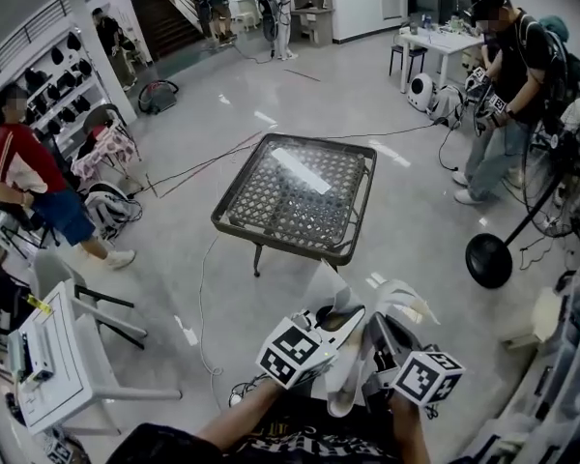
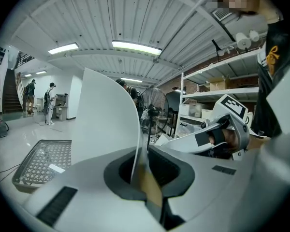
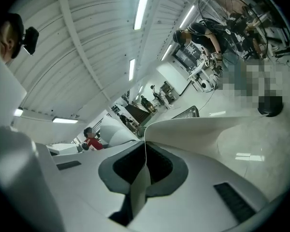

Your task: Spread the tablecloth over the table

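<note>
Head view: the left gripper [image 1: 353, 317] and right gripper [image 1: 379, 325] sit side by side at the bottom of the frame, close to the person's body, each with its marker cube facing up. The white tablecloth [image 1: 346, 375] is bunched between them, 1 strip hanging down between the 2 tools and loose flaps curling up just beyond the tips. It is off the table [image 1: 295, 196], which stands further out on the grey floor with its lattice top bare except for a small white slip [image 1: 300, 169].

In the left gripper view the jaws are pressed together on an edge of the cloth [image 2: 111, 124], which rises from the pinch as a tall curved sheet. The other gripper shows to the right, and the table [image 2: 38, 163] lies low at the left.

In the right gripper view the jaws are likewise clamped on a thin fold, and the cloth [image 3: 198, 129] spreads away to the right.

A person in a red shirt [image 1: 24, 177] stands at the left and another in dark clothes [image 1: 507, 95] at the right, near a fan's round base [image 1: 488, 259]
</note>
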